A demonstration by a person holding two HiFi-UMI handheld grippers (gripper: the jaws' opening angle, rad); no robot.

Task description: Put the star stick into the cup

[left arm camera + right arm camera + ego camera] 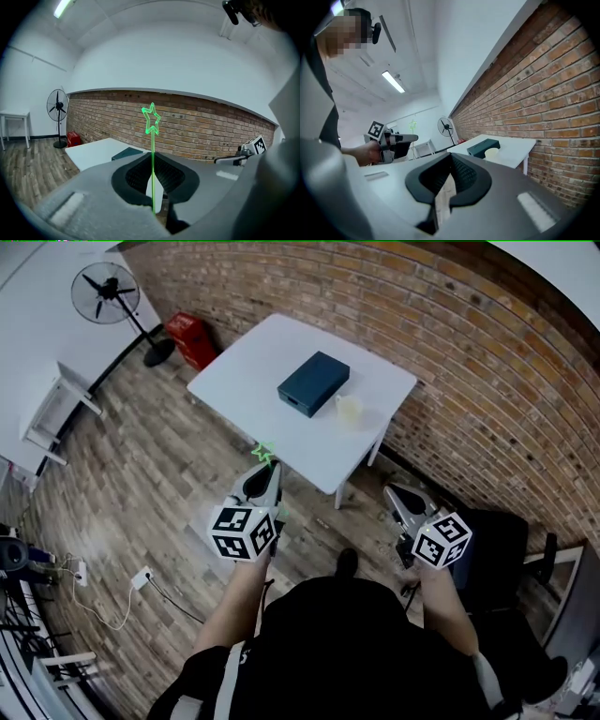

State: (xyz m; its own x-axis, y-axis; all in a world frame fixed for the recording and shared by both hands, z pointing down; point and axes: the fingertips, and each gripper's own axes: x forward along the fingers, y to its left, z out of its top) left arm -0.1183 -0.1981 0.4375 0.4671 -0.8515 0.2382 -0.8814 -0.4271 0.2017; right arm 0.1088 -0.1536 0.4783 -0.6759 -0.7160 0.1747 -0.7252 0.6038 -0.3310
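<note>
My left gripper (263,474) is shut on the green star stick (263,455), held in the air in front of the white table's near corner. In the left gripper view the thin stick (152,140) rises upright from between the closed jaws of that gripper (152,161), star on top. The pale translucent cup (349,409) stands on the white table (253,381), right of a dark teal box (313,382). My right gripper (396,493) hovers off the table's right side, shut with nothing in it. Its own view shows the cup (492,153) and box (482,147) ahead.
A brick wall (469,362) runs behind and to the right of the table. A standing fan (106,289) and a red crate (193,339) are at the far left. A black chair (497,545) is at my right; a cable and socket (142,577) lie on the wooden floor.
</note>
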